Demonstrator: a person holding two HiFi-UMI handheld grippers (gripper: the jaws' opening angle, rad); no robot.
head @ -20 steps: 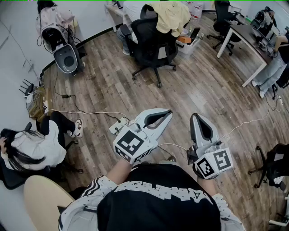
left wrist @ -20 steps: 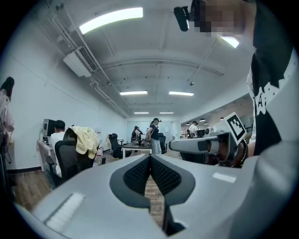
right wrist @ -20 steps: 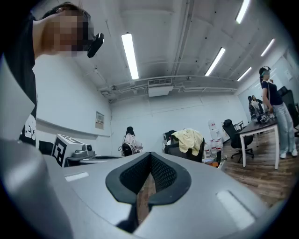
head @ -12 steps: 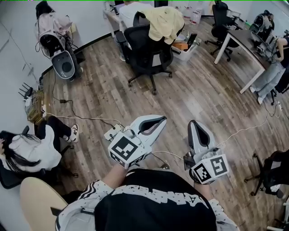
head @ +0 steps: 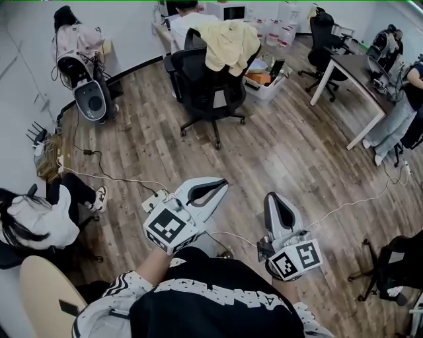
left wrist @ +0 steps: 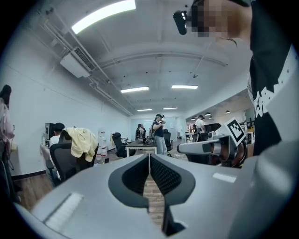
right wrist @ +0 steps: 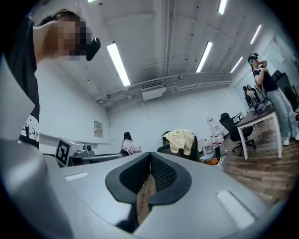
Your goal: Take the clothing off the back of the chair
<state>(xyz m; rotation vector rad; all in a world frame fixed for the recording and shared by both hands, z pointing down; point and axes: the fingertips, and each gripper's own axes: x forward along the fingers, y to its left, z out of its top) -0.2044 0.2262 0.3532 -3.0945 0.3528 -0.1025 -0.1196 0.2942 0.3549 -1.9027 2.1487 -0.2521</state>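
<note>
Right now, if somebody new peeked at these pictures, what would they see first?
Probably the yellow clothing draped over the back of the black chair, across the wooden floor at the top of the head view. Nearer, at the bottom, the left tongs and the right tongs are both shut and empty.

the floor (head: 291,152) was grey-brown wood plank, meeting a dark skirting at the foot of a plain white wall (head: 26,72). a desk (head: 360,66) with a dark top and white legs stood at the far right, a black office chair (head: 322,26) near its far end. a thin white cable (head: 112,177) trailed over the planks on the left. overhead, long strip lights (left wrist: 105,13) glowed on a white ceiling, beside a ceiling-hung air unit (left wrist: 77,63) and exposed pipes.
</note>
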